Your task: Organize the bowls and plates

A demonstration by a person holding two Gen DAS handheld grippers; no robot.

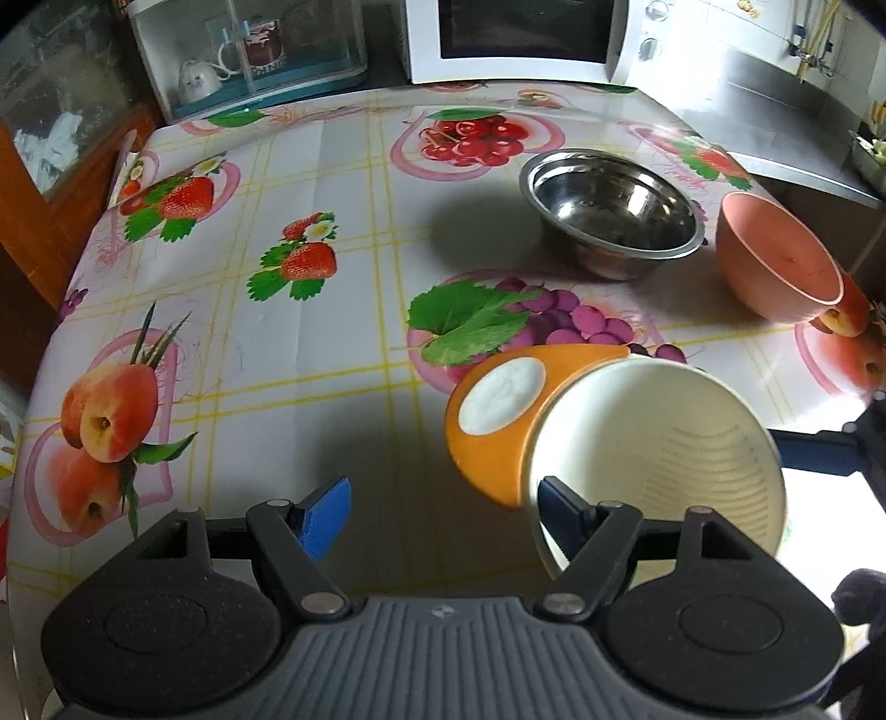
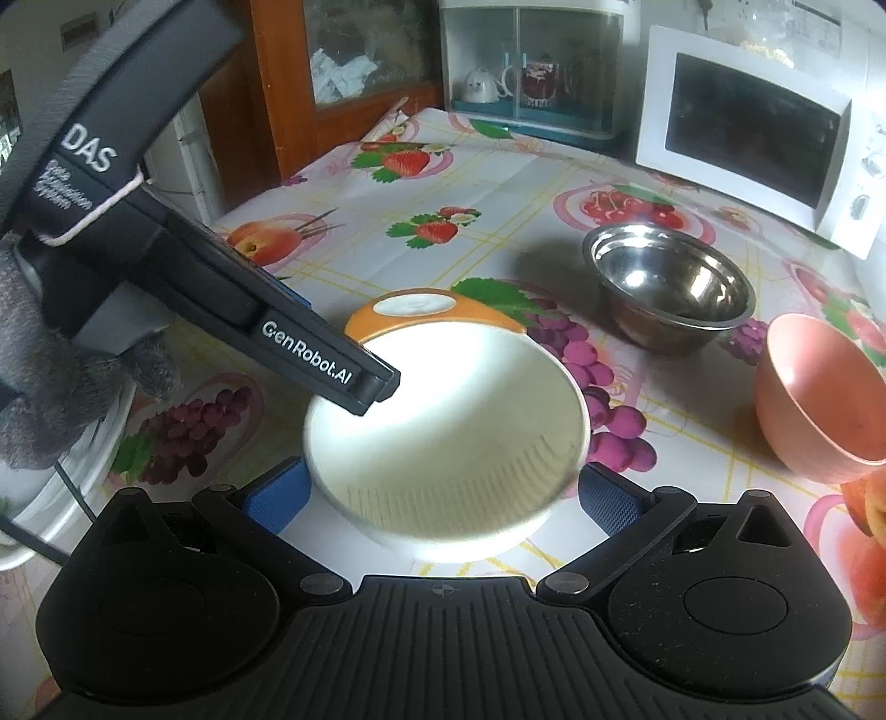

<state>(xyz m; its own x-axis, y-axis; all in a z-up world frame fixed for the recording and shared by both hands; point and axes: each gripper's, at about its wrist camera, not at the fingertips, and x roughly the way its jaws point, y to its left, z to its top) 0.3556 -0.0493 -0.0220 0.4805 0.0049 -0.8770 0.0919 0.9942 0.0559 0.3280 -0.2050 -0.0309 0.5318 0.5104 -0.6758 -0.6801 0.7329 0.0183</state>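
A table (image 1: 343, 183) covered by a fruit-print cloth fills both views, and a white microwave (image 1: 515, 39) and a clear cabinet (image 1: 249, 55) holding cups are set along its far edge. A steel bowl (image 1: 614, 213) is seen upright on the cloth, and a pink bowl (image 1: 778, 257) is placed just beside it, nearer the table's edge; whether the two touch cannot be told. An orange bowl (image 1: 493, 437) with a white inside is shown tilted above the cloth, its white base turned toward the far side and its mouth toward the cameras. In the right wrist view this bowl lies between the blue pads (image 2: 277, 495) of the right gripper (image 2: 443, 498); its rim is seen against the left pad, but contact at the other pad is blurred, so a firm grip cannot be confirmed. The left gripper (image 1: 448, 515) is held with its fingers spread apart, one pad inside the bowl's mouth near the rim and the other well clear of the outer wall, so nothing is clamped. A grey-gloved hand (image 2: 50, 387) is seen around the left gripper's handle.
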